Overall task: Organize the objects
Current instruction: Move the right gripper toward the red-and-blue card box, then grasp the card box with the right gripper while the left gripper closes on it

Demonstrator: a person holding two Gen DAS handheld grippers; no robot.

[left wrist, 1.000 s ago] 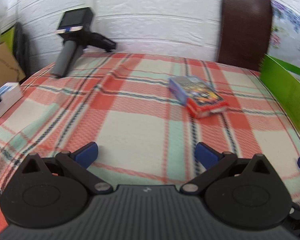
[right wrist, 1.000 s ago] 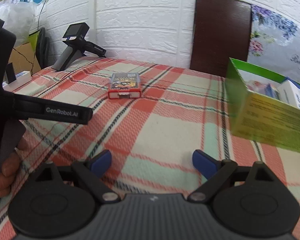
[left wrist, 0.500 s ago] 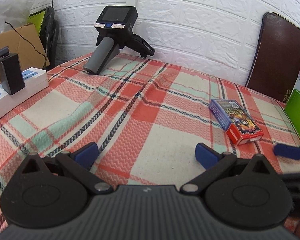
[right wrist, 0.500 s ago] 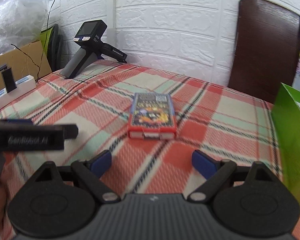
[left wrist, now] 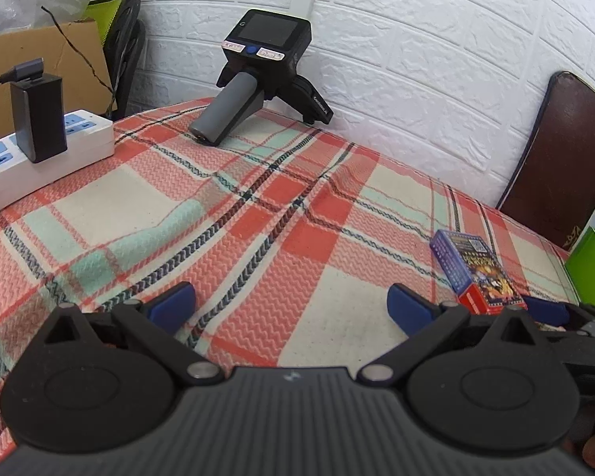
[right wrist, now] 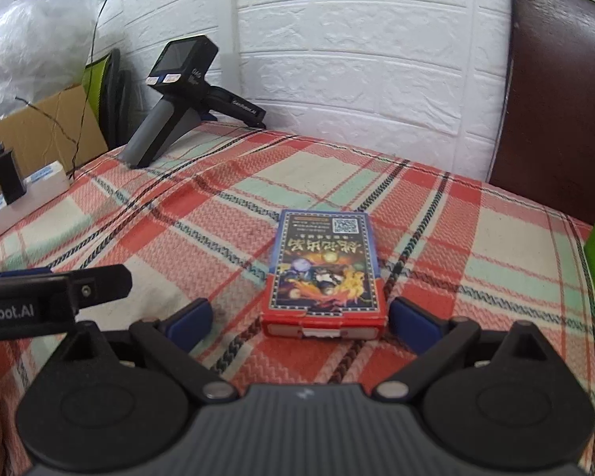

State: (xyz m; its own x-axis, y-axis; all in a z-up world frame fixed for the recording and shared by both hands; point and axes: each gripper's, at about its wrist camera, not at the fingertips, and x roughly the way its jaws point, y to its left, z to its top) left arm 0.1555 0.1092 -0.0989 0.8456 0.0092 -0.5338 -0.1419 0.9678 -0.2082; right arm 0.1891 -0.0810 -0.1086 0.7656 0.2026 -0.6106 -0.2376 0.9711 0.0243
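Note:
A card box [right wrist: 325,269] with a blue and red printed cover lies flat on the plaid tablecloth [right wrist: 436,277]. My right gripper [right wrist: 301,325] is low over the cloth and its jaws are opening. The box's near red end sits between the blue fingertips [right wrist: 188,323], and the pads do not press on it. In the left wrist view the same card box [left wrist: 476,273] lies to the right of my left gripper [left wrist: 289,305], which is open over bare cloth with nothing between its fingers. The left gripper [right wrist: 55,297] also shows at the left edge of the right wrist view.
A green carton [left wrist: 593,273] stands at the table's right edge. A spare handheld gripper [left wrist: 258,79] rests at the back by the white wall. A white power strip [left wrist: 79,146] with a black adapter [left wrist: 39,117] lies at the left. A dark chair back [right wrist: 555,99] rises behind the table.
The right gripper came forward to the card box, whose near end now lies between its fingers, and the fingers spread a little. The left gripper swung left, away from the box.

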